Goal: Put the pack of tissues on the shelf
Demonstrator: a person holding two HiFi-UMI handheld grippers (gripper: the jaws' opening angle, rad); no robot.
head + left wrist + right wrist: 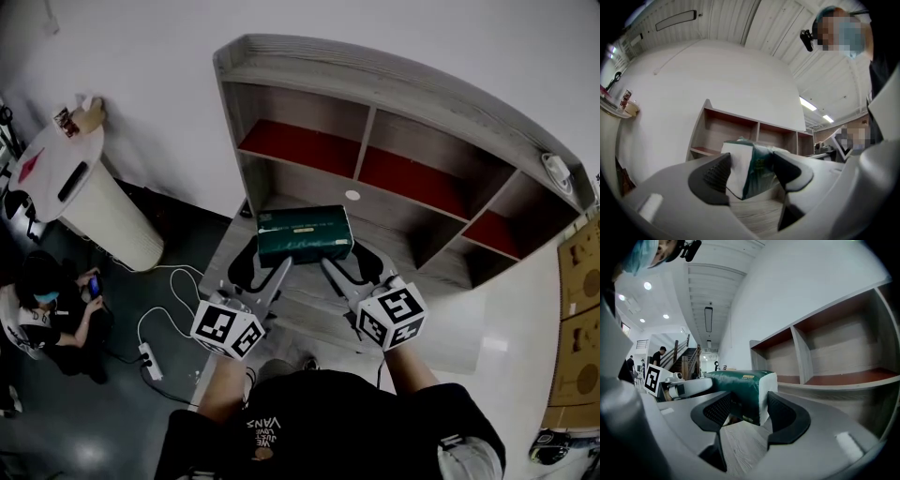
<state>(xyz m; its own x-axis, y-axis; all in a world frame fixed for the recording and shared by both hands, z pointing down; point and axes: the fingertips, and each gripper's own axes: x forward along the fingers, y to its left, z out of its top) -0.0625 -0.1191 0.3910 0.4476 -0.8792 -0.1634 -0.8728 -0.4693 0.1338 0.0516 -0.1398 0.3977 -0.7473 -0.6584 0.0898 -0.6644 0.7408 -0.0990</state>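
One tissue pack [305,234], two grippers. My left gripper [279,269] and right gripper [331,269] each clamp a near corner.

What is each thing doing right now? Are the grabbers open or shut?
pack of tissues, gripped at both near corners, over the shelf's low ledge
left gripper, shut on the pack's left corner
right gripper, shut on the pack's right corner
shelf, standing upright, front open
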